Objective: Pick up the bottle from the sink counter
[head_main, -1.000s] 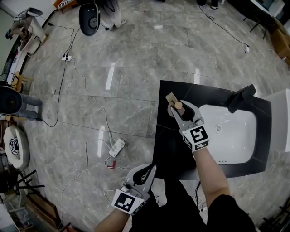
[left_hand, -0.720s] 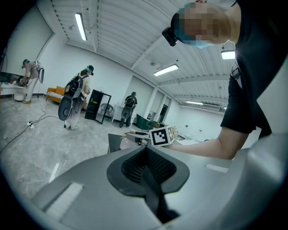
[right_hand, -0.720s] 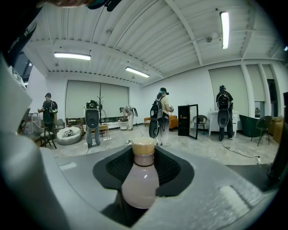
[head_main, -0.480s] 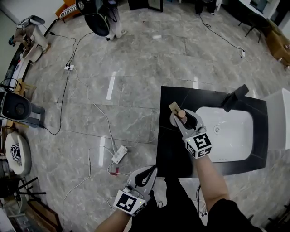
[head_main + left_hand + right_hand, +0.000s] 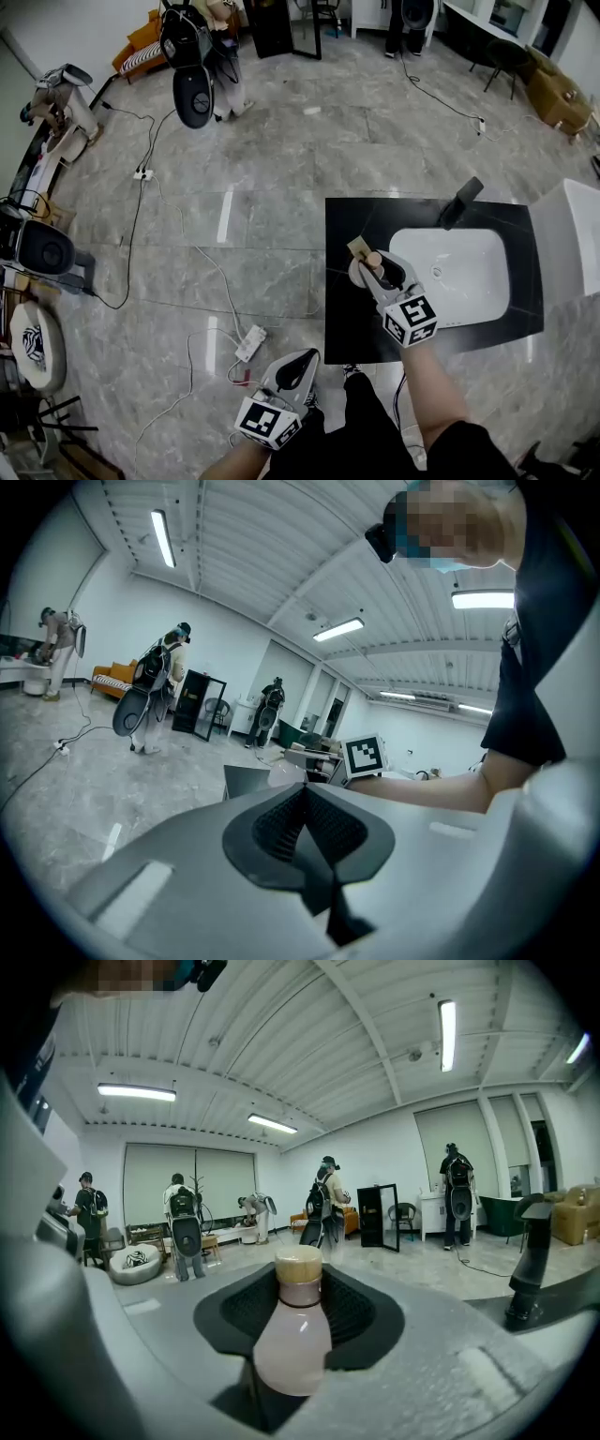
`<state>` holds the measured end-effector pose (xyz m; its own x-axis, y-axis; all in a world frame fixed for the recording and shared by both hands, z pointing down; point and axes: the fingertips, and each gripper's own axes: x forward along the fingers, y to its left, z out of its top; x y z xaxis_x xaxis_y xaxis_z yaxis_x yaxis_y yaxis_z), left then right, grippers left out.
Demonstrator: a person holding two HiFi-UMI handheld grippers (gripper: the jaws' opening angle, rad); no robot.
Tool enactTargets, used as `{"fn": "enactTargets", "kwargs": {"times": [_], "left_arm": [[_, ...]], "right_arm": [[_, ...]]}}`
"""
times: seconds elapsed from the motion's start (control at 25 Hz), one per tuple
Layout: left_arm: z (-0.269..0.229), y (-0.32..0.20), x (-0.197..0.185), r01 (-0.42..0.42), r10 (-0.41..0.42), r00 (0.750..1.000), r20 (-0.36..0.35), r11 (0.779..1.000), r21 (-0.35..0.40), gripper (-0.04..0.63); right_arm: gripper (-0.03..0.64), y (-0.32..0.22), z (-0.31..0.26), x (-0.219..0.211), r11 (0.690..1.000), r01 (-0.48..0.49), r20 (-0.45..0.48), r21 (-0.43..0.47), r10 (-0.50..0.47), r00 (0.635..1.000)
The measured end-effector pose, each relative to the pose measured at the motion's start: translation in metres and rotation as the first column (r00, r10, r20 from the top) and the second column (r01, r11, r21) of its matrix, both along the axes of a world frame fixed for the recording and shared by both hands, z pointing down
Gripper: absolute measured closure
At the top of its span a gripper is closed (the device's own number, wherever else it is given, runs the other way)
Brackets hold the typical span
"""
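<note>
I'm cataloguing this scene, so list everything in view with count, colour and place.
bottle: one, pale body, tan cap, between the right gripper's jaws
sink counter: one, black, standing on the floor
basin: one, white, set in the counter
faucet: one, black, at the basin's far edge
power strip: two, white, on the floor, left
floor: grey marble
people: several, dark backpacks, across the room
right gripper: one, grey, shut on the bottle, over the counter
left gripper: one, grey, shut, empty, near the person's legs

**Bottle lifted off the counter**

The right gripper (image 5: 370, 268), clamped on the bottle (image 5: 372, 259), has raised it clear of the black counter (image 5: 345, 323) and drawn it back from the far-left corner. More of the far room now shows.
</note>
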<state>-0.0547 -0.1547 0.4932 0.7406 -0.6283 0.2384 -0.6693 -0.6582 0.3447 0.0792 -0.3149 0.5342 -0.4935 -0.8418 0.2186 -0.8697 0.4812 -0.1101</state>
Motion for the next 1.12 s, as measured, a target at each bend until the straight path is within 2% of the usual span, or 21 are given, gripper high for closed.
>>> {"fn": "enactTargets", "kwargs": {"times": [0.64,1.12], "left_arm": [[-0.024,0.038,-0.029,-0.112,0.113,0.993,-0.015,0.992,0.062,0.592],[-0.035,0.066,-0.038,-0.223,0.225,0.974,-0.009,0.969,0.109,0.592]], "right_arm": [[0.479,0.087,-0.045,-0.014,0.995,-0.1,0.002,0.015,0.1,0.995],[0.479,0.16,-0.068,-0.026,0.981,-0.194,-0.007,0.026,0.194,0.981]]}}
